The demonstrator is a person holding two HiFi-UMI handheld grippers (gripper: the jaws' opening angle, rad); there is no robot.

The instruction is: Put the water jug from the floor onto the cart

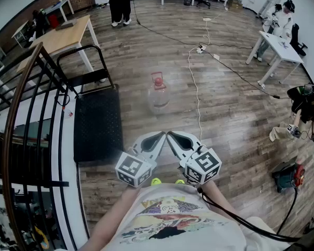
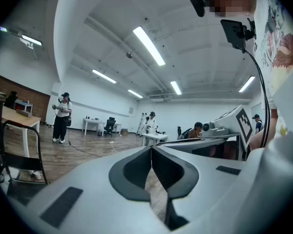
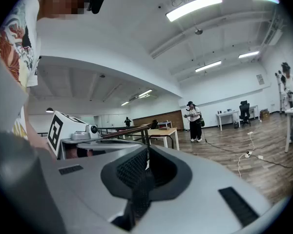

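Note:
A clear water jug [image 1: 158,94] with a red cap and handle stands upright on the wooden floor, ahead of me in the head view. The black flat cart [image 1: 97,123] with its upright push handle lies to the jug's left. My left gripper [image 1: 158,136] and right gripper [image 1: 172,136] are held close to my chest, tips nearly touching, well short of the jug. Both are shut with nothing between the jaws. In the left gripper view the left gripper [image 2: 151,150] has its jaws pressed together. The right gripper [image 3: 146,152] looks the same in its own view. Neither gripper view shows the jug.
A white power cable [image 1: 198,95] runs along the floor right of the jug. A black railing [image 1: 29,119] stands at the left, a wooden table [image 1: 65,34] beyond the cart. White tables [image 1: 280,48] and several people are further off. A red machine [image 1: 289,175] sits at the right.

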